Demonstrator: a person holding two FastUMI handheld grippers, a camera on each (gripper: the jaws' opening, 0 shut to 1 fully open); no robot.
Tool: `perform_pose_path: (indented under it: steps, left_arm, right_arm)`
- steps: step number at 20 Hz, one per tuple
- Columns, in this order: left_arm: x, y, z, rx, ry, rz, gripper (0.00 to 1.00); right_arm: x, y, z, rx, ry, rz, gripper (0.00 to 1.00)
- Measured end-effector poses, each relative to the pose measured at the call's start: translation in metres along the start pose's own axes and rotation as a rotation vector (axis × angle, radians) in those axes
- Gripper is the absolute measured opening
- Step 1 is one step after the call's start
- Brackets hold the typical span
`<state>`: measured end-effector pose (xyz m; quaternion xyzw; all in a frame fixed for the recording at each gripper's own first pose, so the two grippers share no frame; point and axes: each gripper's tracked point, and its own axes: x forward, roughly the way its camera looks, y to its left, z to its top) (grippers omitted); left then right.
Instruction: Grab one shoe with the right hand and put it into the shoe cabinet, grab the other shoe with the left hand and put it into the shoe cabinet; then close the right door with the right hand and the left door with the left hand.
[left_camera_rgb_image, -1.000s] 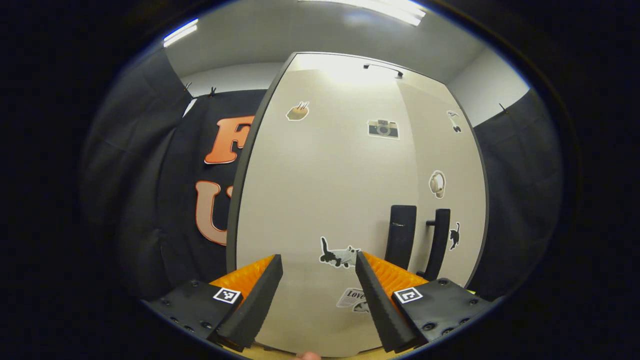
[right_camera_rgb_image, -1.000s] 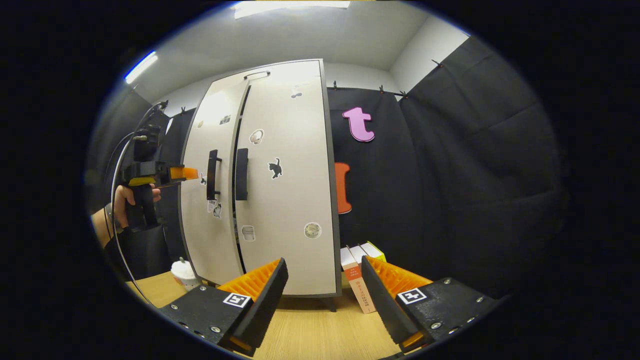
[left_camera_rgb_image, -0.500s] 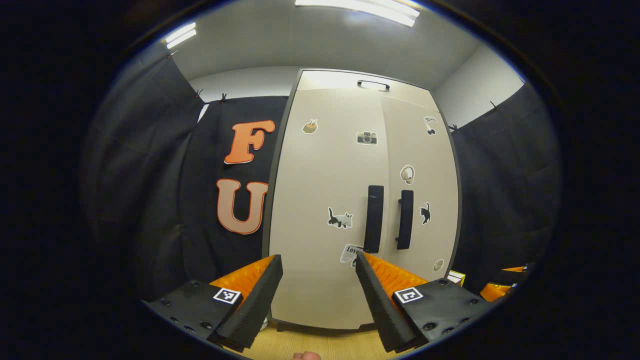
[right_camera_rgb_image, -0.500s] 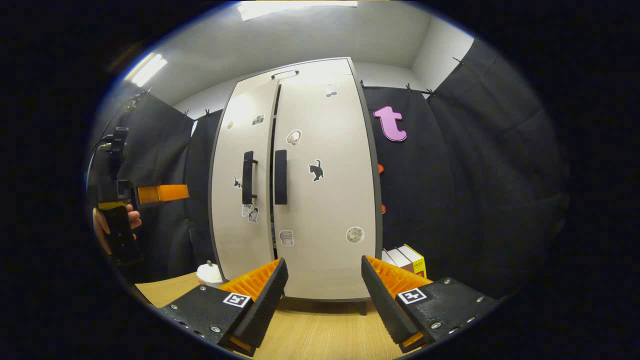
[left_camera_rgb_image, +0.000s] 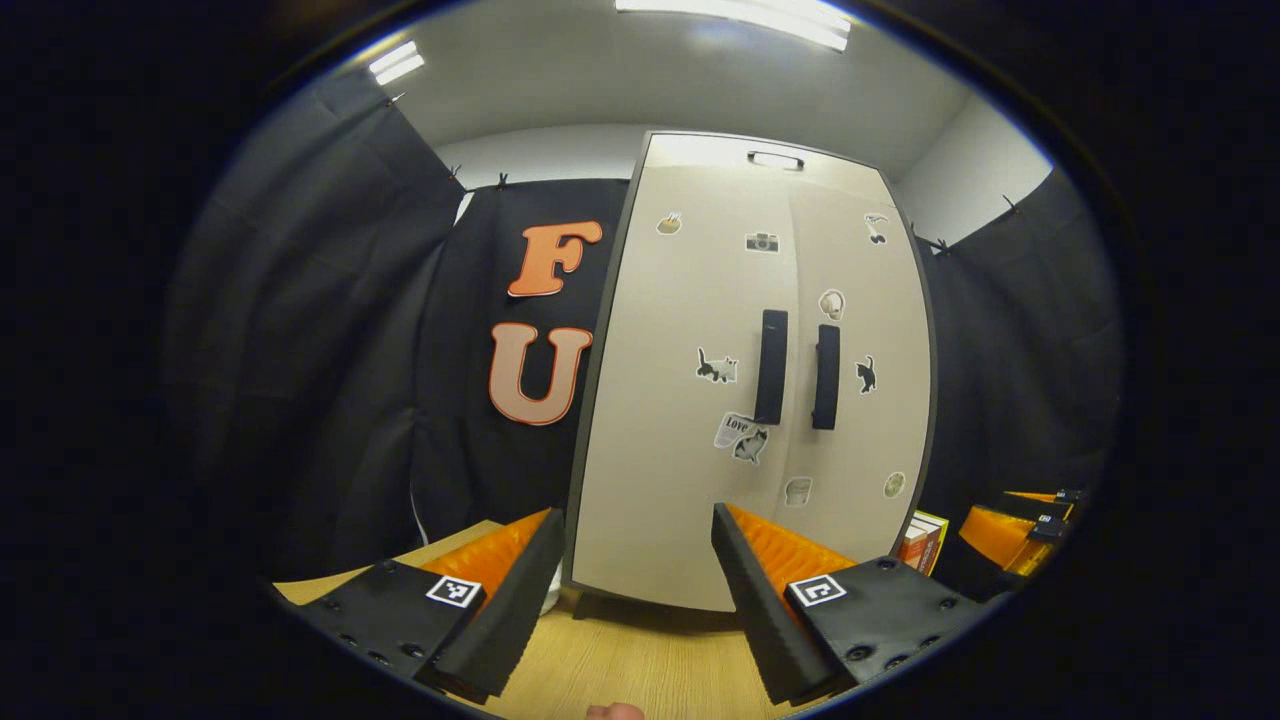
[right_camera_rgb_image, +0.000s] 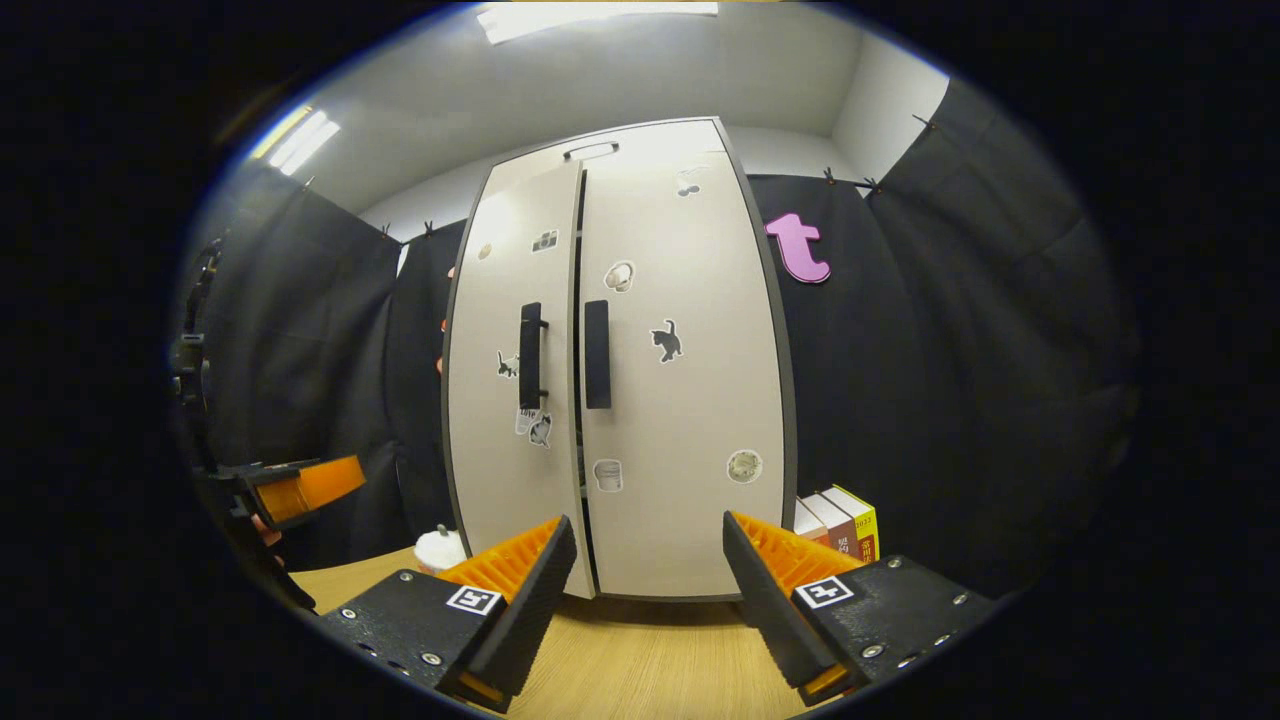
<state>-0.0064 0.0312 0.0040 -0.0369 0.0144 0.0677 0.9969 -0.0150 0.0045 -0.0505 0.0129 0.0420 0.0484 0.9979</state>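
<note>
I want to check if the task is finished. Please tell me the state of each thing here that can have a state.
Left door: shut.
Right door: shut or nearly; a thin dark seam shows between the doors.
Left claw: open, holding nothing.
Right claw: open, holding nothing.
Books: upright beside the cabinet.

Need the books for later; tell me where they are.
The books stand upright on the table at the cabinet's lower right in the right gripper view, against the black cloth.
</note>
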Motion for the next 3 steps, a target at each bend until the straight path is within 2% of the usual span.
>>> perform_pose_path:
  steps: [3]
  left_arm:
    - [-0.0052, 0.0027, 0.0020, 0.037, -0.023, 0.002, 0.96]
  right_arm:
    - [-0.0052, -0.0052, -0.0032, -0.002, 0.006, -0.020, 0.91]
